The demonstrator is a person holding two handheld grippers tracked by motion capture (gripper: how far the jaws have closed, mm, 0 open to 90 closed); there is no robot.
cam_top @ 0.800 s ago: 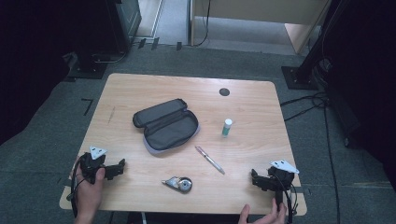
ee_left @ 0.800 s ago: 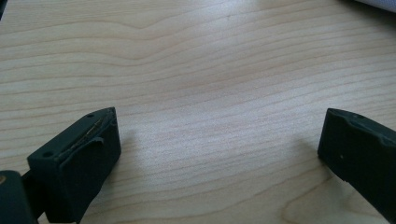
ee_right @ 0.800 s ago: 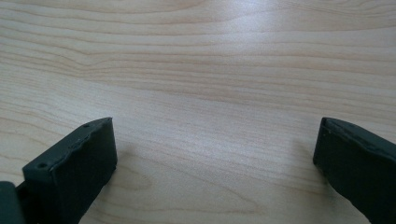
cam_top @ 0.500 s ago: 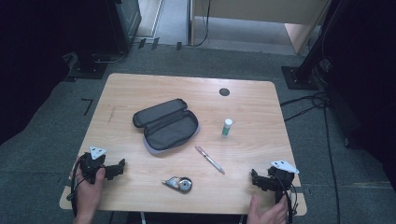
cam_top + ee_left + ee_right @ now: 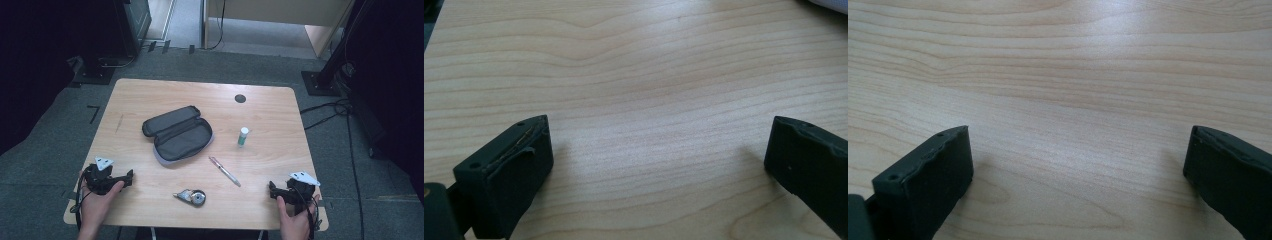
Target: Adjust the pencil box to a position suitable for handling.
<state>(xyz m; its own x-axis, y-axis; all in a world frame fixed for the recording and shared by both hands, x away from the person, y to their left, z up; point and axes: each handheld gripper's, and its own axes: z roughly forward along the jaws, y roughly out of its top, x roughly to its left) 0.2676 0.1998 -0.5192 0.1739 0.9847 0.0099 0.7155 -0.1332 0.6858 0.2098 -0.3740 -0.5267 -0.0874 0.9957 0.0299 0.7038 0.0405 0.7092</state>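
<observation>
My left gripper [image 5: 127, 177] rests on the wooden table [image 5: 150, 95] near its front left corner, held by a hand. In the left gripper view its jaws stand wide apart over bare wood, so my left gripper [image 5: 659, 150] is open and holds nothing. Near the front right corner, my right gripper [image 5: 272, 189] lies in the other hand. The right gripper view shows my right gripper [image 5: 1078, 155] open too, with bare tabletop between its jaws.
An open dark grey pencil case [image 5: 177, 132] lies mid-table. A small white bottle with a green label [image 5: 243, 136] stands to its right. A pen [image 5: 224, 171] and a correction-tape dispenser [image 5: 192, 196] lie toward the front. A black disc [image 5: 240, 98] marks the far side.
The hand at the right gripper has shifted slightly at the table's front edge. Both grippers stay where they were.
</observation>
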